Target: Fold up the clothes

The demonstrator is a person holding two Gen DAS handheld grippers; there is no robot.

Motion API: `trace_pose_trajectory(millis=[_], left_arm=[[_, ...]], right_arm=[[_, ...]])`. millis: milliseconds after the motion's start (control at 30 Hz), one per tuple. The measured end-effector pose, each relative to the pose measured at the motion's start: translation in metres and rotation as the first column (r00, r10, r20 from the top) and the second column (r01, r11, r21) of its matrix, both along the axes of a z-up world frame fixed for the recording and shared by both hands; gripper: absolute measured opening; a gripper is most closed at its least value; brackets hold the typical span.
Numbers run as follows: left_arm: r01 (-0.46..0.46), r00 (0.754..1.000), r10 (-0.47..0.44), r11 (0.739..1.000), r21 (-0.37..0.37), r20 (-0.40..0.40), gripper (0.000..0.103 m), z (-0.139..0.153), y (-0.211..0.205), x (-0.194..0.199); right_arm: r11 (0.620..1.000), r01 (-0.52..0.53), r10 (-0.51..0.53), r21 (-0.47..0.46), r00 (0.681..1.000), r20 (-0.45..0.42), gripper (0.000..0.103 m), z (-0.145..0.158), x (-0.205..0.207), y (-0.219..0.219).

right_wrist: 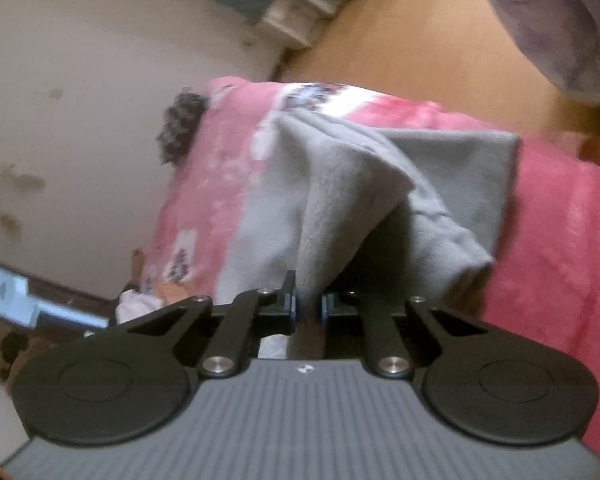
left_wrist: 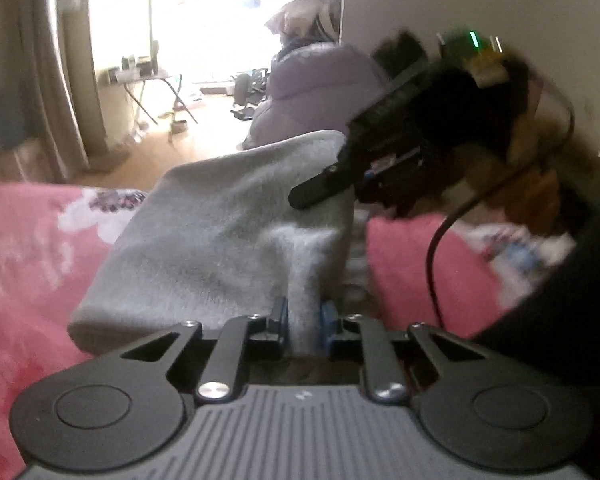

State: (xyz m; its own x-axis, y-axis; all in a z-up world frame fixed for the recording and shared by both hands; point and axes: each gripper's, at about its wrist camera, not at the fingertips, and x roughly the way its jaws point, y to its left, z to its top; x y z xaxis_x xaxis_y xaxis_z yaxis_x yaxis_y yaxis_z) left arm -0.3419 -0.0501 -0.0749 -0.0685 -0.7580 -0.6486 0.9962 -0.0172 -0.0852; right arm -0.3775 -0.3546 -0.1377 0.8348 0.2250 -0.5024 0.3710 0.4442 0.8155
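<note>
A grey fleece garment (left_wrist: 220,240) is lifted over a pink flowered blanket (left_wrist: 28,264). My left gripper (left_wrist: 303,318) is shut on a pinched fold of the grey cloth at the garment's near edge. In the left wrist view the right gripper (left_wrist: 320,192) shows further back, its black finger laid against the garment's upper right corner. In the right wrist view the same grey garment (right_wrist: 340,200) hangs in folds over the blanket (right_wrist: 560,232), and my right gripper (right_wrist: 308,306) is shut on a bunched edge of it. The part of the garment beneath the folds is hidden.
A purple padded jacket (left_wrist: 316,88) lies beyond the bed. A folding table (left_wrist: 152,80) stands by the bright window, with a curtain (left_wrist: 60,80) at left. A black cable (left_wrist: 440,248) hangs from the right gripper. Wooden floor (right_wrist: 420,40) and a wall (right_wrist: 80,100) border the bed.
</note>
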Motion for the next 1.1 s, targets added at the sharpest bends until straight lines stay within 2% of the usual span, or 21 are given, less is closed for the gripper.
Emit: trace_pose_trajectory(millis=[100, 233, 300, 400, 467, 567, 700, 733, 767, 800, 833, 967, 1100], left_arm=[[-0.01, 0.995, 0.013, 0.999, 0.03, -0.104, 0.017, -0.004, 0.008, 0.01], [0.008, 0.991, 0.006, 0.995, 0.103, -0.131, 0.017, -0.033, -0.001, 0.004], [0.022, 0.989, -0.007, 0.996, 0.092, -0.15, 0.017, -0.032, -0.003, 0.003], [0.044, 0.981, -0.03, 0.997, 0.069, -0.193, 0.016, -0.026, -0.007, 0.004], [0.078, 0.985, -0.063, 0.994, 0.082, -0.162, 0.017, -0.028, -0.013, -0.004], [0.119, 0.99, -0.107, 0.983, 0.141, -0.095, 0.017, -0.045, -0.024, -0.011], [0.115, 0.99, -0.102, 0.982, 0.149, -0.094, 0.017, -0.05, -0.022, -0.011], [0.112, 0.991, -0.099, 0.982, 0.154, -0.09, 0.018, -0.05, -0.021, -0.01], [0.108, 0.992, -0.095, 0.981, 0.161, -0.086, 0.021, -0.049, -0.02, -0.009], [0.104, 0.993, -0.091, 0.98, 0.172, -0.081, 0.023, -0.049, -0.02, -0.009], [0.102, 0.993, -0.089, 0.978, 0.182, -0.077, 0.024, -0.047, -0.02, -0.008], [0.102, 0.993, -0.085, 0.97, 0.221, -0.086, 0.035, -0.038, -0.023, -0.006], [0.074, 0.988, -0.036, 0.963, 0.26, -0.149, 0.044, -0.035, -0.018, -0.001]], right_arm=[[0.999, -0.049, 0.049, 0.021, 0.998, 0.035, 0.008, 0.009, -0.011, 0.003], [0.996, -0.061, 0.065, 0.061, 0.995, -0.071, 0.008, -0.024, -0.019, 0.009], [0.995, -0.032, 0.041, 0.095, 0.995, -0.089, 0.008, -0.035, -0.024, 0.005], [0.998, -0.036, 0.038, 0.047, 0.998, -0.045, 0.008, -0.018, -0.031, 0.003], [0.999, -0.044, 0.044, 0.014, 0.999, -0.032, 0.008, -0.009, -0.033, -0.001], [0.999, -0.039, 0.041, 0.03, 0.996, -0.079, 0.009, -0.02, -0.036, -0.009], [1.0, -0.006, 0.007, 0.02, 0.996, -0.091, 0.022, -0.024, -0.051, -0.015], [1.0, 0.003, -0.001, 0.018, 0.996, -0.094, 0.032, -0.025, -0.055, -0.016], [1.0, 0.011, -0.01, 0.015, 0.995, -0.097, 0.037, -0.027, -0.059, -0.018], [1.0, 0.026, -0.026, -0.002, 0.996, -0.086, 0.049, -0.024, -0.065, -0.021], [0.998, 0.048, -0.049, -0.028, 0.997, -0.064, 0.055, -0.018, -0.074, -0.024], [0.99, 0.118, -0.117, -0.071, 0.993, 0.016, 0.058, -0.011, -0.092, -0.039], [0.983, 0.155, -0.142, -0.102, 0.983, 0.118, 0.06, -0.01, -0.094, -0.051]])
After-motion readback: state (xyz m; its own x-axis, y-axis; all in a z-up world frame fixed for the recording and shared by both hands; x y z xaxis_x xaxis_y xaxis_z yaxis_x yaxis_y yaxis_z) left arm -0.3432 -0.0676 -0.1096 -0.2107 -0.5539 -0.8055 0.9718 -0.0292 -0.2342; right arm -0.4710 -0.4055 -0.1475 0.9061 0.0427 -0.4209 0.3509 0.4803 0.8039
